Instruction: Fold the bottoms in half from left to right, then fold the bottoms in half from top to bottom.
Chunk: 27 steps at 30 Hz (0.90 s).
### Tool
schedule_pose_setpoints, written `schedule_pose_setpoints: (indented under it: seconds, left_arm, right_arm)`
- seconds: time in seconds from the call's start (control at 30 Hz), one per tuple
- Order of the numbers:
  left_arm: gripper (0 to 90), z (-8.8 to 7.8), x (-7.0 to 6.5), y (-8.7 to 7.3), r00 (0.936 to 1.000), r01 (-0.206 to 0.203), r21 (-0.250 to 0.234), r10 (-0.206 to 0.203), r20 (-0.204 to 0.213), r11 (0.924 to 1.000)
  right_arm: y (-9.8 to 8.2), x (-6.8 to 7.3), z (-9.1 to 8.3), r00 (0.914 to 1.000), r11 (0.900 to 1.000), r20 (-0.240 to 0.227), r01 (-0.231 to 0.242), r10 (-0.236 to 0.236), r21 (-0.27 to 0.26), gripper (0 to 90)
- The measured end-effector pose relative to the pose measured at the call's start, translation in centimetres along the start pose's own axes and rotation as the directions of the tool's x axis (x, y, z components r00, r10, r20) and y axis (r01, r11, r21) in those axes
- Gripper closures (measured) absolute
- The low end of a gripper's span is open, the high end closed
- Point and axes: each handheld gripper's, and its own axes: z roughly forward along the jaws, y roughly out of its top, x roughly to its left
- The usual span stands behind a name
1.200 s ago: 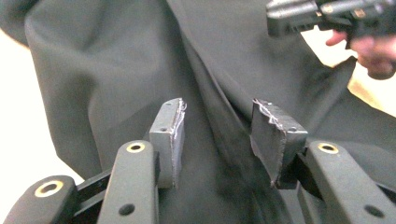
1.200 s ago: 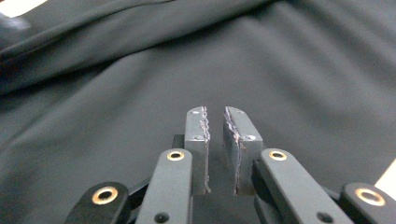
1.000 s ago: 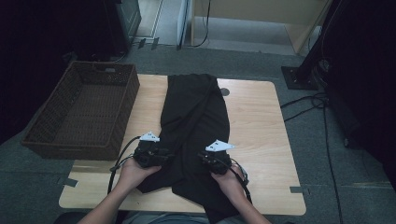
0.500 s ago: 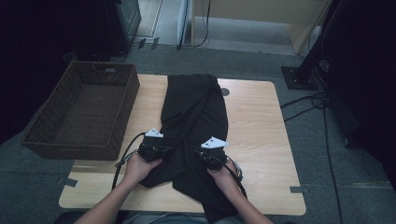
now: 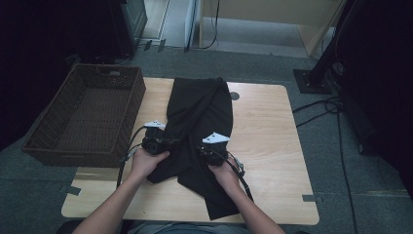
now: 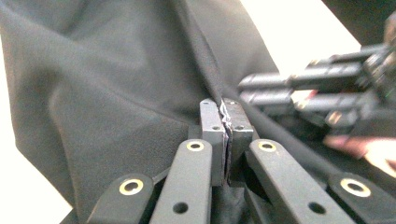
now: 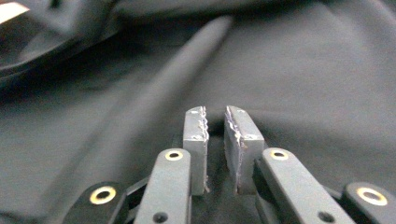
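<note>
A black garment lies lengthwise on the wooden table, its near end hanging over the front edge. My left gripper is at the garment's left edge. In the left gripper view its pads are pressed together on a raised fold of the black cloth. My right gripper rests on the middle of the garment, close to the left one. Its pads stand nearly together with dark cloth pinched low between them. The right gripper also appears at the right of the left gripper view, jaws pointing inward.
A dark wicker basket with nothing inside stands at the table's left, overhanging its edge. A small dark round mark sits on the tabletop near the garment's far right corner. Bare wood stretches right of the garment. Cables trail on the floor to the right.
Both hands have moved away from the person and closer together. The garment's near left part has bunched up between the two grippers.
</note>
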Motion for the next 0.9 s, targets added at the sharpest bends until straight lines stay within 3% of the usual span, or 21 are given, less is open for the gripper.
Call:
schedule_pose_setpoints:
  seconds: [0.17, 0.3, 0.4, 0.47, 0.57, 0.7, 0.9]
  left_arm:
    - [90.0, 0.1, -2.0, 1.3, 0.9975, -0.053, -0.005, 0.053, 0.048, 0.9986]
    - [90.0, 1.0, -4.0, 1.9, 0.992, -0.085, -0.012, 0.085, 0.093, 0.9963]
    - [89.9, 1.9, -4.6, 1.7, 0.99, -0.112, 0.013, 0.11, 0.088, 0.9936]
    - [89.8, 2.6, -4.3, 1.3, 0.9925, -0.088, 0.024, 0.085, 0.087, 0.9959]
    - [85.6, 3.0, -4.4, 1.0, 0.9942, -0.088, 0.048, 0.085, 0.067, 0.995]
    - [67.1, 1.5, -4.4, 0.9, 0.9927, -0.107, 0.02, 0.106, 0.058, 0.994]
    - [48.3, -1.0, -3.7, -0.6, 0.9941, -0.108, 0.047, 0.107, 0.015, 0.9931]
  right_arm:
    - [-0.6, 1.9, -0.6, 0.9948, 0.999, -0.098, -0.026, 0.028, 0.022, 76.8]
    - [-1.2, 1.9, -1.7, 0.9843, 0.995, -0.156, -0.074, 0.083, 0.062, 72.6]
    - [-1.6, 1.2, -3.0, 0.9895, 0.996, -0.126, -0.064, 0.071, 0.054, 72.2]
    - [-1.7, 0.3, -3.7, 0.9932, 0.997, -0.093, -0.065, 0.069, 0.049, 72.0]
    - [-2.1, -0.4, -3.8, 0.9935, 0.995, -0.082, -0.072, 0.078, 0.073, 71.4]
    - [-2.5, -0.3, -3.9, 0.9949, 0.997, -0.08, -0.056, 0.061, 0.061, 71.3]
    - [-2.5, -0.2, -3.6, 0.9977, 0.999, -0.056, -0.035, 0.038, 0.04, 71.7]
